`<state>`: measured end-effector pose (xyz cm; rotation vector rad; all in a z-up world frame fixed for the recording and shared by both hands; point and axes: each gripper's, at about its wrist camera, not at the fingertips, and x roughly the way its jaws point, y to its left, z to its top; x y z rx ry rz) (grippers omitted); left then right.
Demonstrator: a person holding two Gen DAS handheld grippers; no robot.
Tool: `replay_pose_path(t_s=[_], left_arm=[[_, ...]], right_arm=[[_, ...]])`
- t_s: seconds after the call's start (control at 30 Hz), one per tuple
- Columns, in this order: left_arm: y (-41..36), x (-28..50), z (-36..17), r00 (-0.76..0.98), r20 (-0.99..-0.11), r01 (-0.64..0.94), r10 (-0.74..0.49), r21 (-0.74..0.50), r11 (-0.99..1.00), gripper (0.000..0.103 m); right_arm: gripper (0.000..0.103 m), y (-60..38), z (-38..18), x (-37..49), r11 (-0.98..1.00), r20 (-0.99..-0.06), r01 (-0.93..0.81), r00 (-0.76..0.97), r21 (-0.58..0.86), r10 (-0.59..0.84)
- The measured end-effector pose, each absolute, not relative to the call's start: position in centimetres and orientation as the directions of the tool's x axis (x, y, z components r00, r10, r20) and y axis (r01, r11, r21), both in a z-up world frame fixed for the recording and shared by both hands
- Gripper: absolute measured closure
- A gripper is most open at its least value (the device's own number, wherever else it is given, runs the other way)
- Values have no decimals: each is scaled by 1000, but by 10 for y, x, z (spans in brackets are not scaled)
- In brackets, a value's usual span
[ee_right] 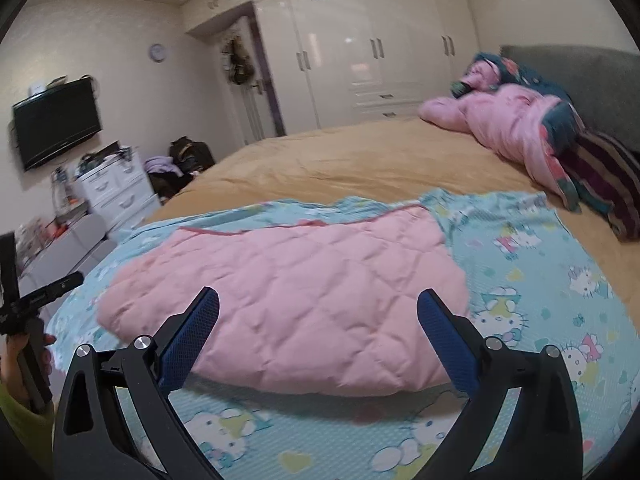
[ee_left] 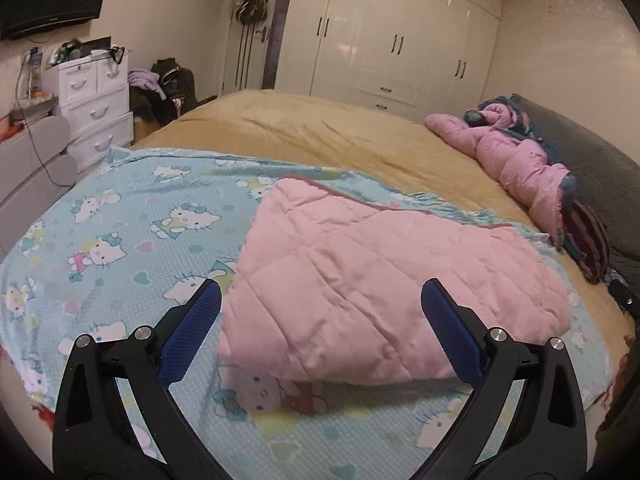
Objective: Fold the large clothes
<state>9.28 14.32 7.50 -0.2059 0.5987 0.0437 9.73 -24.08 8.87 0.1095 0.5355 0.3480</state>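
A light blue cartoon-cat quilt (ee_left: 120, 232) lies spread on the bed, with its pink quilted underside (ee_left: 380, 280) folded over on top. It also shows in the right wrist view, blue side (ee_right: 540, 280) and pink flap (ee_right: 300, 292). My left gripper (ee_left: 320, 300) is open and empty, its blue pads to either side of the pink flap's near edge, above it. My right gripper (ee_right: 318, 308) is open and empty, hovering over the pink flap's near edge. The left gripper also shows at the left edge of the right wrist view (ee_right: 24, 304).
The bed has a tan cover (ee_left: 320, 132). A pink padded jacket and other clothes (ee_left: 516, 156) lie by the grey headboard (ee_left: 592, 152). White drawers (ee_left: 96, 108) and a grey cabinet stand to the left. A white wardrobe (ee_left: 392, 36) fills the far wall.
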Motion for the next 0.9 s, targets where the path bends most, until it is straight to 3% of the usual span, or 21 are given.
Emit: replay_pose_path(t_s=[0.3, 0.6, 0.9], left_arm=[[105, 38, 76, 866, -499, -57, -42, -182, 982, 9], [72, 13, 59, 862, -504, -28, -53, -151, 988, 9], [68, 10, 58, 862, -505, -44, -36, -146, 988, 9]], right_arm=[[4, -216, 82, 39, 932, -406, -320, 839, 169, 362], [4, -190, 43, 26, 925, -494, -351, 784, 146, 375], [4, -185, 38, 27, 918, -512, -362, 765, 158, 390]])
